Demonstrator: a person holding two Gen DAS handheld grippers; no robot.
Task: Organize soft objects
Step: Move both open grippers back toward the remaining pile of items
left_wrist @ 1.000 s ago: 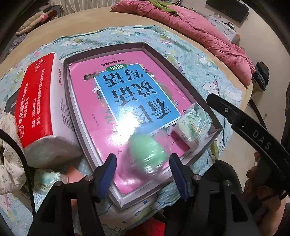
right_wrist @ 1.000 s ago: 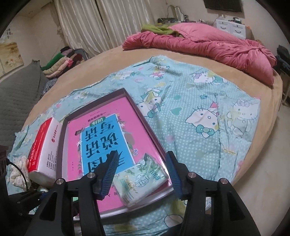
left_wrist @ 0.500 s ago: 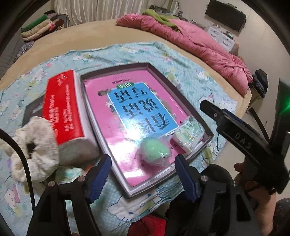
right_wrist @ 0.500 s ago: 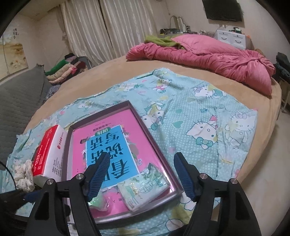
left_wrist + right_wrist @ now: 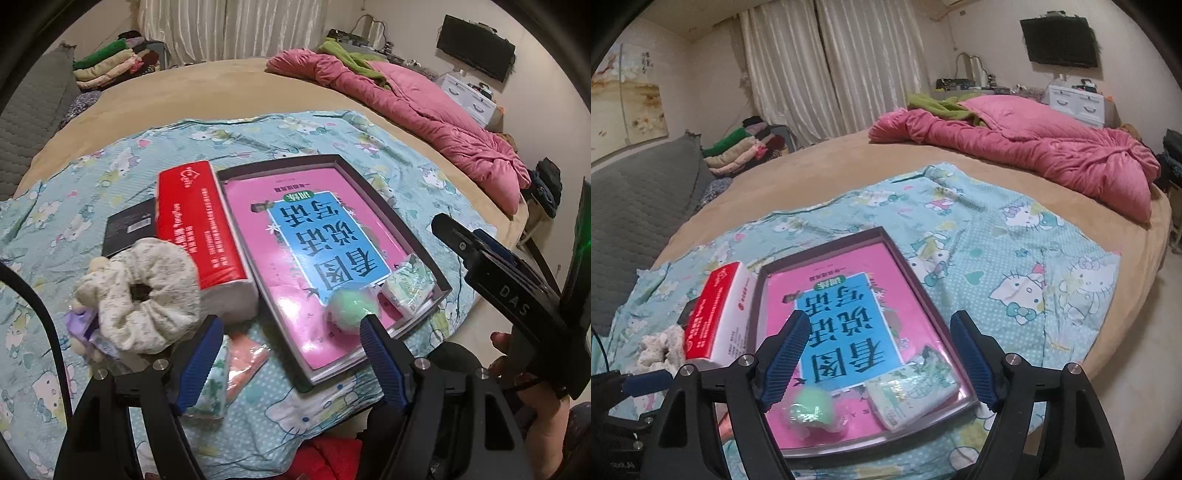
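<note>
Bedspread [image 5: 1015, 266] printed with cartoon cats covers the near part of a round tan bed [image 5: 849, 162], and on it rests a shallow grey tray [image 5: 373, 188] lined with a pink and blue book cover [image 5: 321, 236]. At the tray's near right corner lie a pale green soft ball [image 5: 351, 304] and, just beside it, a small green-patterned tissue pack [image 5: 408, 286]; both sit free of either tool. The left gripper [image 5: 291, 363] hangs above the tray's near edge, its blue-padded jaws having just been opening and now spread wide with nothing between them. The right gripper [image 5: 879, 363] hovers over the same corner, its jaws likewise just opening and wide, the pack and ball below and untouched. Against the tray's left edge stands a red and white tissue brick [image 5: 201, 236], with a cream floral scrunchie [image 5: 144, 291] leaning on its near end and a black booklet [image 5: 127, 230] behind it. A peach cloth [image 5: 243, 356] and another patterned pack [image 5: 212, 384] lie under the left gripper's left finger. A rumpled pink quilt [image 5: 1034, 151] lies across the bed's far right edge, and folded clothes [image 5: 738, 155] are stacked beyond the far left.
</note>
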